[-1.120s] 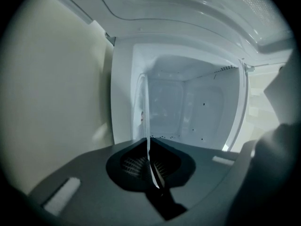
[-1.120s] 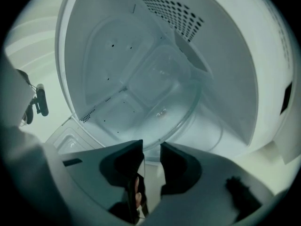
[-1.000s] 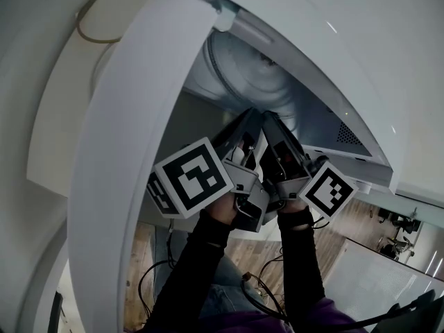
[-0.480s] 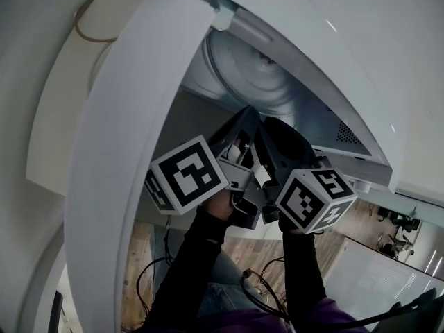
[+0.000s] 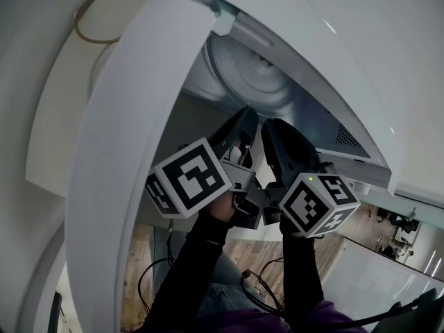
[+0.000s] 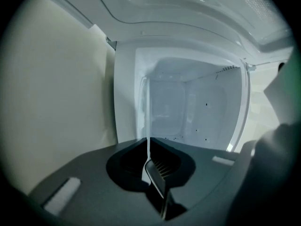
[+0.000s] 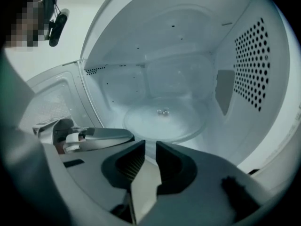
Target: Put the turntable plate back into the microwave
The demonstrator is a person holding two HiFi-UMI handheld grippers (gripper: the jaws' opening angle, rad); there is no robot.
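Microwave (image 5: 361, 54) open, with its white door (image 5: 132, 151) swung out at 9 o'clock in the head view. Glass plate (image 7: 164, 119) lying flat on the cavity floor, seated in the middle, at 12 o'clock from the right gripper (image 7: 150, 149) in the right gripper view. Well apart from both sets of jaws, touched by neither. Right jaws spread by a narrow gap, just been closing, with nothing between them. Perforated side wall (image 7: 251, 65) at 3 o'clock in that view. Left gripper (image 6: 148, 144) just beside the right one, at its 9 o'clock in the head view. Both held in front of the door opening, tips pointing into the cavity. Left jaws pressed together, only a thin seam between the pads, pinching nothing. Bare back wall of the cavity at 12 o'clock in the left gripper view, plate not clearly made out there. Left marker cube (image 5: 191, 177) at 8 o'clock and right marker cube (image 5: 318, 203) at 4 o'clock of the head view's centre. Black sleeves (image 5: 201, 269) reaching up from 6 o'clock. Wood floor (image 5: 257, 252) and dark cables (image 5: 260, 290) showing beneath the arms.
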